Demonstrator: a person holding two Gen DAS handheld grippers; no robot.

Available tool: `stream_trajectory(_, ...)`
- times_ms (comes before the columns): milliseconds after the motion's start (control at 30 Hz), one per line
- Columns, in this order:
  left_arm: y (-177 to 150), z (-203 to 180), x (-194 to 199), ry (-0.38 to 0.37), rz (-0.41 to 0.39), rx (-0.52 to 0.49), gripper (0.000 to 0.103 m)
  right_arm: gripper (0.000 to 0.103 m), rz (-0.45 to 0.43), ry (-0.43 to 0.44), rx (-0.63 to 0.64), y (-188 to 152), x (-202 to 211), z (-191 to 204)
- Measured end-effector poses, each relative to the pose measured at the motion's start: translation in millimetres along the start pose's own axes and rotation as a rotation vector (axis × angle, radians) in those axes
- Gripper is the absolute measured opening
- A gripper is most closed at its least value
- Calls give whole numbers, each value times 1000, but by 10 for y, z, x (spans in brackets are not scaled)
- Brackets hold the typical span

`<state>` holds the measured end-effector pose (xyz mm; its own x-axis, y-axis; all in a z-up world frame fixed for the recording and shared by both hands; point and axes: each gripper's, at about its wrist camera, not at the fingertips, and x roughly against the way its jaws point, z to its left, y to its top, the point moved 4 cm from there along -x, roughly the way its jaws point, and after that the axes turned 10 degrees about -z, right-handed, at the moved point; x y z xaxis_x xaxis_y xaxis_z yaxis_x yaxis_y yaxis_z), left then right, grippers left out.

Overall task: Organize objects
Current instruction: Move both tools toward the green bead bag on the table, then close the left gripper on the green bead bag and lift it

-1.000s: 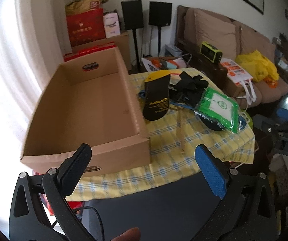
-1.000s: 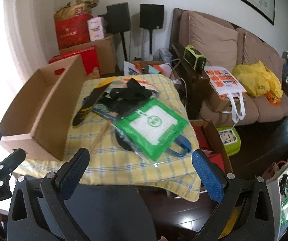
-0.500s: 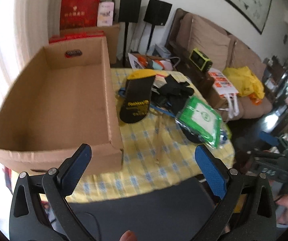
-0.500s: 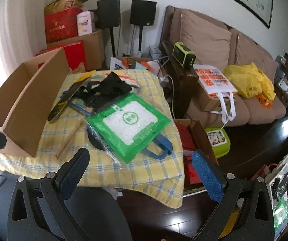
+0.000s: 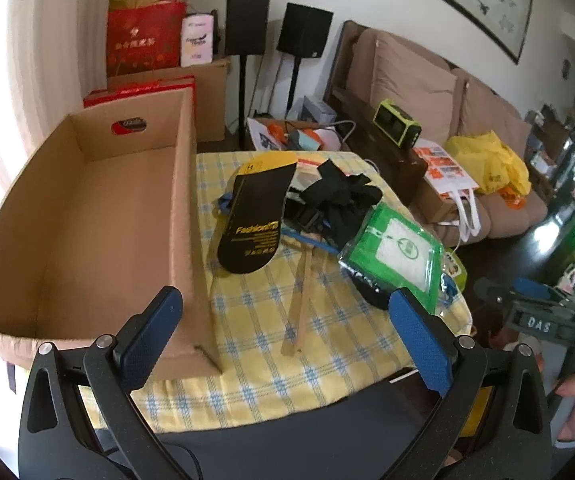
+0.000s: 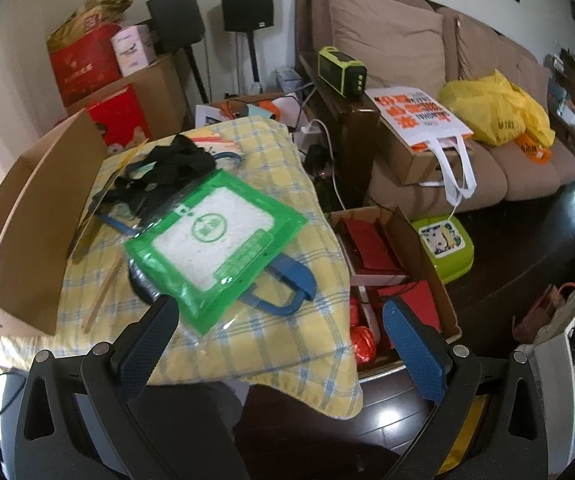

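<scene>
An empty cardboard box point(image 5: 99, 216) stands on the left of a table with a yellow checked cloth point(image 5: 255, 320). Right of it lie a black-and-yellow insole point(image 5: 257, 222), black fabric with straps point(image 5: 339, 200), a green clear pouch point(image 5: 399, 254) with a blue handle point(image 6: 287, 288), and wooden sticks point(image 5: 299, 308). My left gripper point(image 5: 287, 344) is open and empty above the table's near edge. My right gripper point(image 6: 277, 344) is open and empty, near the pouch point(image 6: 211, 240) and the table's right corner.
A brown sofa point(image 6: 427, 52) with a yellow bag and a white tote stands at the right. An open carton of red items point(image 6: 387, 264) and a green lunchbox point(image 6: 443, 248) sit on the floor. Two speakers point(image 5: 247, 24) and red boxes stand behind the table.
Both grippers have moved: the left wrist view has swung right and closer over the table, and the right wrist view has shifted right toward the table's corner. Both stay open.
</scene>
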<state>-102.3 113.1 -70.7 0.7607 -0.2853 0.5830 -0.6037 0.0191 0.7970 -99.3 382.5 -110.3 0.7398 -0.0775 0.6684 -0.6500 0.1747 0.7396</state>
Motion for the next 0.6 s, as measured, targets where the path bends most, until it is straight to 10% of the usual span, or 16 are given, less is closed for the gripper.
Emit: stream_trajectory(600, -28, -594, -760, -88, 173, -107, 103, 90, 38, 176, -222, 294, -516, -369)
